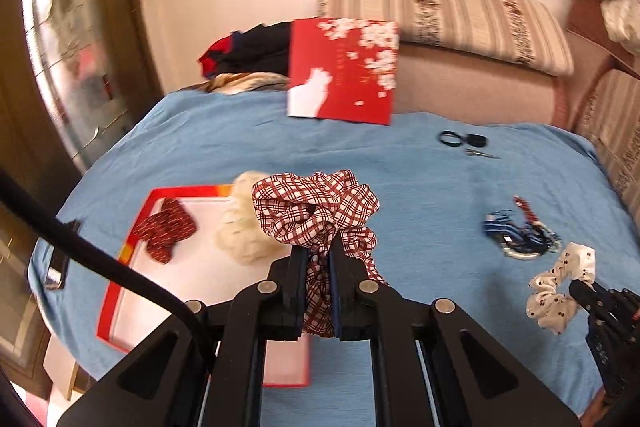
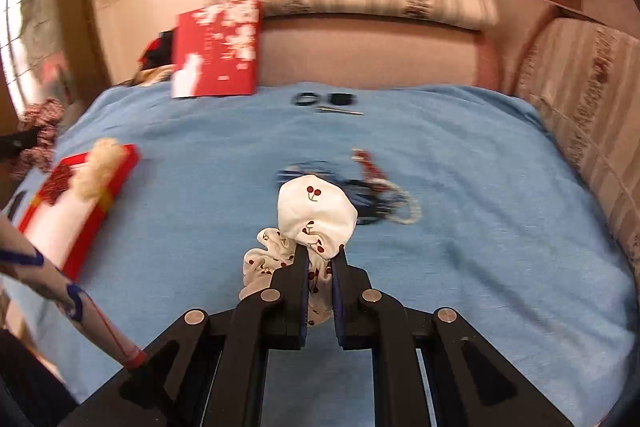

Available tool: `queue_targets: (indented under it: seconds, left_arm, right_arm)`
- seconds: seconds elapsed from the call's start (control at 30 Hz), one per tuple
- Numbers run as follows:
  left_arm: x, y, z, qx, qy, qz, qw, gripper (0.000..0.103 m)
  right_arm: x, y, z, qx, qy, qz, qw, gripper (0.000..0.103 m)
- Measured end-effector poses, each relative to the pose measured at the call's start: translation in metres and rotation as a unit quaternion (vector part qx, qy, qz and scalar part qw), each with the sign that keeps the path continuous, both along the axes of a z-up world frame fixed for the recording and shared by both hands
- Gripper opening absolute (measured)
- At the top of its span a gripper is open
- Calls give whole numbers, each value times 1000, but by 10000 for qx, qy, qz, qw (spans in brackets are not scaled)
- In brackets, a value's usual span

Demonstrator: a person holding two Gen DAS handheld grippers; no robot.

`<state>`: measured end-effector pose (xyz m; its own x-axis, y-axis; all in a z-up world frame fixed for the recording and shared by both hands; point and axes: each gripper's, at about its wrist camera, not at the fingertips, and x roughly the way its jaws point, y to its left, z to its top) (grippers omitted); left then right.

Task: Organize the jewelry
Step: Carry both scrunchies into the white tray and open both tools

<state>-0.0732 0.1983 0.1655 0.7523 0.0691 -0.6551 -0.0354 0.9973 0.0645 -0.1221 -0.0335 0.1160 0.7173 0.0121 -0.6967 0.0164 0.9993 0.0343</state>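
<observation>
My left gripper (image 1: 319, 247) is shut on a red-and-white plaid scrunchie (image 1: 316, 211) and holds it above the right edge of the red open box (image 1: 120, 267). In the box lie a dark red patterned bow (image 1: 166, 229) and a cream fluffy scrunchie (image 1: 244, 227). My right gripper (image 2: 320, 251) is shut on a white cherry-print scrunchie (image 2: 316, 215), also seen in the left wrist view (image 1: 560, 287). A tangle of blue, red and white hair ties and beads (image 2: 380, 195) lies on the blue cloth just beyond it.
The red box lid with white blossoms (image 1: 344, 67) leans at the back of the blue-covered table (image 1: 400, 167). Black hair ties and a metal clip (image 1: 464, 141) lie far right of it. A striped sofa (image 1: 460, 11) stands behind. A phone (image 1: 60, 259) lies at the left edge.
</observation>
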Motion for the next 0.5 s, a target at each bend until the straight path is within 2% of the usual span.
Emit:
queue_targets:
  seconds: [0.3,0.4,0.5]
  left_arm:
    - [16,81,-27,-139,236,681,9973,9]
    - [23,117,-38,-314,377,1045,9933,9]
    - [27,161,-51,-630,621,1443,9856,9]
  right_arm:
    - [38,107,17,513,209,1140,9919,11]
    - [55,146,15,590,281,1472,9870,11]
    - [73,183,9,661,427,1772,9810,11]
